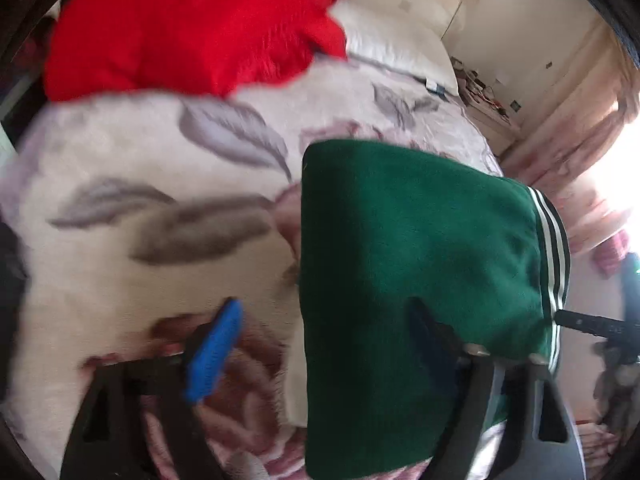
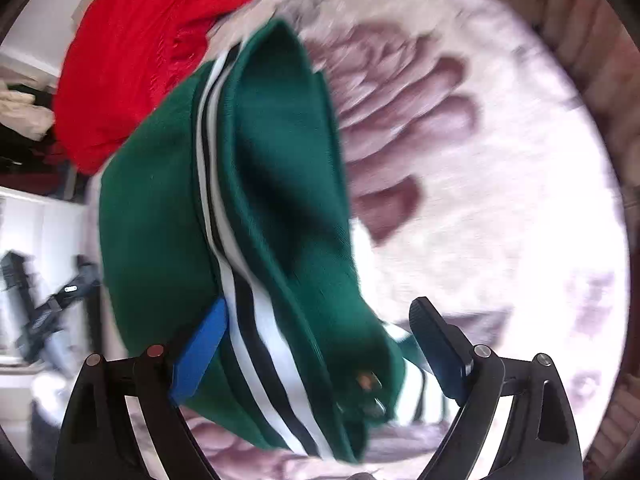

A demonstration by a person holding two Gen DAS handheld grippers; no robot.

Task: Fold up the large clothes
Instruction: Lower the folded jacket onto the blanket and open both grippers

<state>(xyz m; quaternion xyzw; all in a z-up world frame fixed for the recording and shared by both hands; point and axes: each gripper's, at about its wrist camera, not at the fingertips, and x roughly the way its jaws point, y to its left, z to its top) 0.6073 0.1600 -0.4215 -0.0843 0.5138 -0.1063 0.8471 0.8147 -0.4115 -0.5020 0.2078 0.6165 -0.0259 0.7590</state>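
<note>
A dark green garment (image 1: 416, 240) with a white and black striped hem (image 1: 554, 248) lies folded on the flowered bedspread (image 1: 120, 152). My left gripper (image 1: 320, 344) stands open over its near left edge. Its blue pad (image 1: 212, 352) is over the bedspread and its dark finger (image 1: 436, 336) is over the green cloth. In the right wrist view the green garment (image 2: 168, 208) bulges up in folds, with the striped hem (image 2: 232, 280) running between the fingers. My right gripper (image 2: 320, 348) is open around it, its blue pad (image 2: 200, 356) against the cloth and its dark finger (image 2: 440, 344) apart from it.
A red garment (image 1: 192, 28) is heaped at the far side of the bed, also seen in the right wrist view (image 2: 136, 60). A white pillow (image 1: 396, 44) lies by the headboard. A cluttered bedside table (image 1: 488, 100) and a curtain (image 1: 580, 128) stand at the right.
</note>
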